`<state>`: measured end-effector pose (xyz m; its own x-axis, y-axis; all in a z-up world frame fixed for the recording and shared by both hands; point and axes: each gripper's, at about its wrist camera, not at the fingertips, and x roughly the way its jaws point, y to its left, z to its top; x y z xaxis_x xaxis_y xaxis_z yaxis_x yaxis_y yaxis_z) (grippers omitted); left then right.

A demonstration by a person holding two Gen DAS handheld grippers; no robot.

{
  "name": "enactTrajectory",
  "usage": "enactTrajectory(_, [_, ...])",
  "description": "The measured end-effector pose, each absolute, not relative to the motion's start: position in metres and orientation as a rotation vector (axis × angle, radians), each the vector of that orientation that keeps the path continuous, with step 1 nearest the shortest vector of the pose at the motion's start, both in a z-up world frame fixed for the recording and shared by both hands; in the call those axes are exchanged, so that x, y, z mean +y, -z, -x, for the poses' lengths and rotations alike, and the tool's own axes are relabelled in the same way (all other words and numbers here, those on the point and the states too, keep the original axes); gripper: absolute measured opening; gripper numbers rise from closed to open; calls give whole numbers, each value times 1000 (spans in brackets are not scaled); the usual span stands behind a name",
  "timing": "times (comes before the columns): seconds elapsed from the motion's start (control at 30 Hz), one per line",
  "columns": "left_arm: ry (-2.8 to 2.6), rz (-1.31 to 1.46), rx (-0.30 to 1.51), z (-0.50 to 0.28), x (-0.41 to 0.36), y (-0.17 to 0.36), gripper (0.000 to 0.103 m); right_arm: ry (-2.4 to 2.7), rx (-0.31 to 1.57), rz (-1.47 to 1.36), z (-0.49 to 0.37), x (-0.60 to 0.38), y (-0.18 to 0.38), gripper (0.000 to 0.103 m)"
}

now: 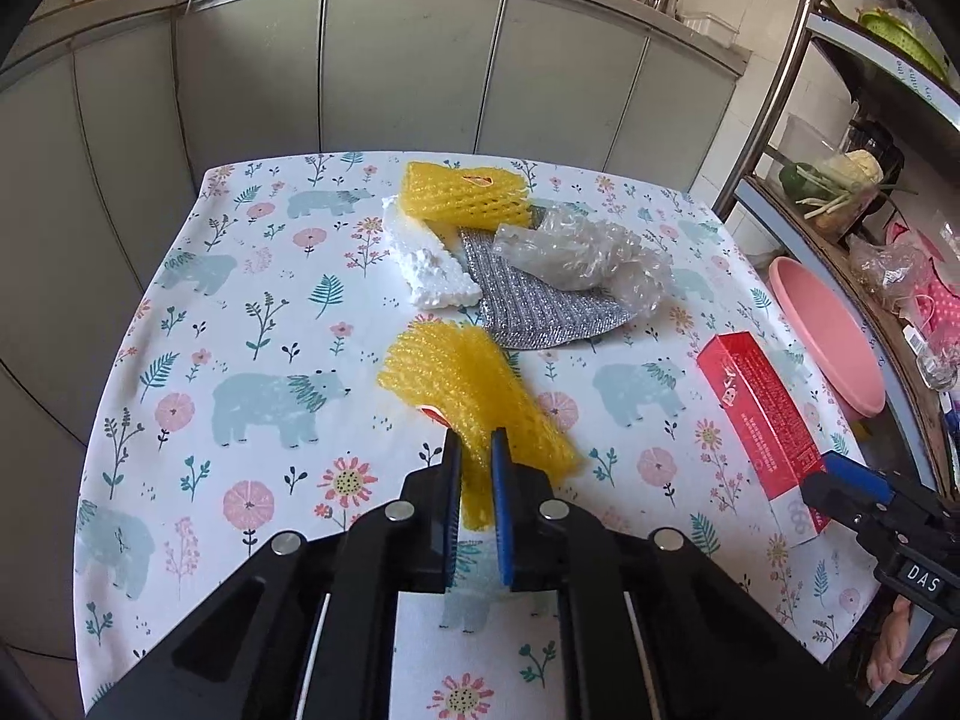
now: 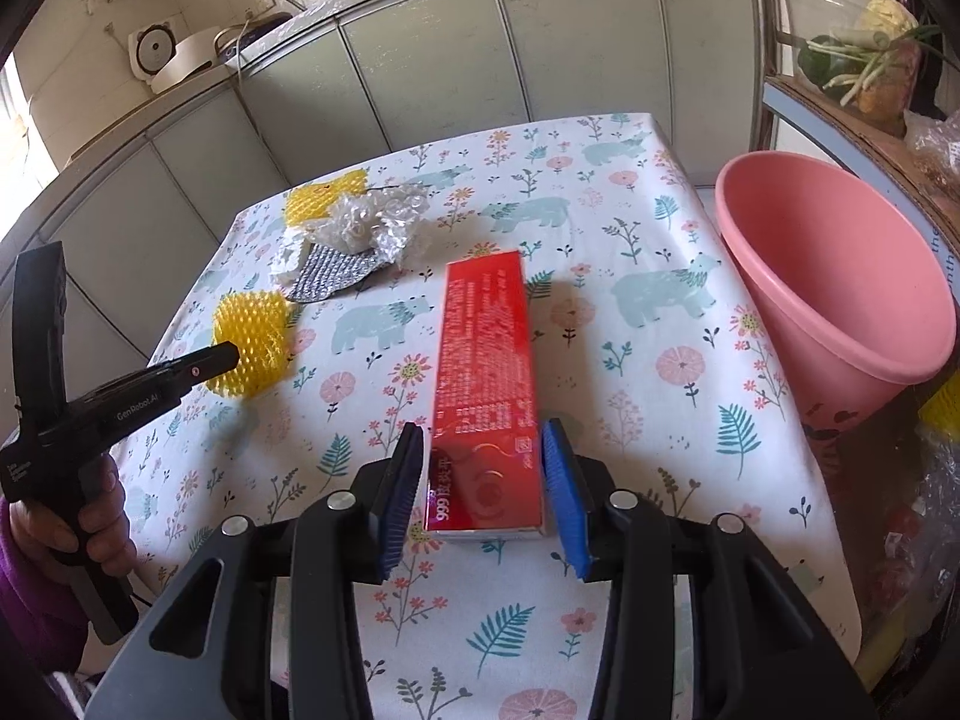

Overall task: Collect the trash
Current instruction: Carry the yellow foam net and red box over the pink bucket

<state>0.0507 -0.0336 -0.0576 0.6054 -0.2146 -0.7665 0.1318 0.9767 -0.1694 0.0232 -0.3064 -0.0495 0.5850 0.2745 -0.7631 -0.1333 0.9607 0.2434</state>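
Yellow foam fruit net (image 1: pixel 474 396), near one of two: pinched at its near end between the blue pads of the left gripper (image 1: pixel 476 450). Jaws nearly closed, mesh squashed thin between them; grip taken at the end, probably so the rest can hang free on lifting. Long axis runs from the jaws away and to the left across the table; far end splayed, resting on the floral tablecloth (image 1: pixel 180 312).

Red carton (image 2: pixel 489 384), long and flat, lying face up on the cloth. Long axis nearly in line with the right gripper (image 2: pixel 483 450), near short end between its pads, far end pointing toward the far table edge. Jaws about half open, straddling the box's width, left pad against the side, right pad with a sliver of gap; firm hold cannot be told. Approach across the narrow dimension, presumably the only width the jaws can span.

Pink bucket (image 2: pixel 840 276), at the right table edge, tilted mouth toward the table; likely the bin for the trash, within short reach of the carton.

Remaining pile, far centre, well apart from both grippers: second yellow net (image 1: pixel 465 192), white foam chunk (image 1: pixel 429 267), silver mesh cloth (image 1: pixel 540 306), crumpled clear plastic (image 1: pixel 582 252) lying on top of the cloth. Not yet collected.
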Motion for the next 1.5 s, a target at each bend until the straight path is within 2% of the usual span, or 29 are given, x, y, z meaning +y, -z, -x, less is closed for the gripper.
enactTrajectory(0.43, [264, 60, 807, -25, -40, 28, 9, -221, 951, -150, -35, -304, 47, 47])
enactTrajectory(1.07, [289, 47, 803, -20, -49, 22, 9, -234, 1010, -127, -44, -295, 62, 47])
enactTrajectory(1.13, [291, 45, 803, -21, -50, 22, 9, -247, 1006, -147, -43, -297, 63, 44])
enactTrajectory(1.5, [310, 25, 792, -23, -62, 17, 9, -288, 913, -231, -32, -313, 55, 42])
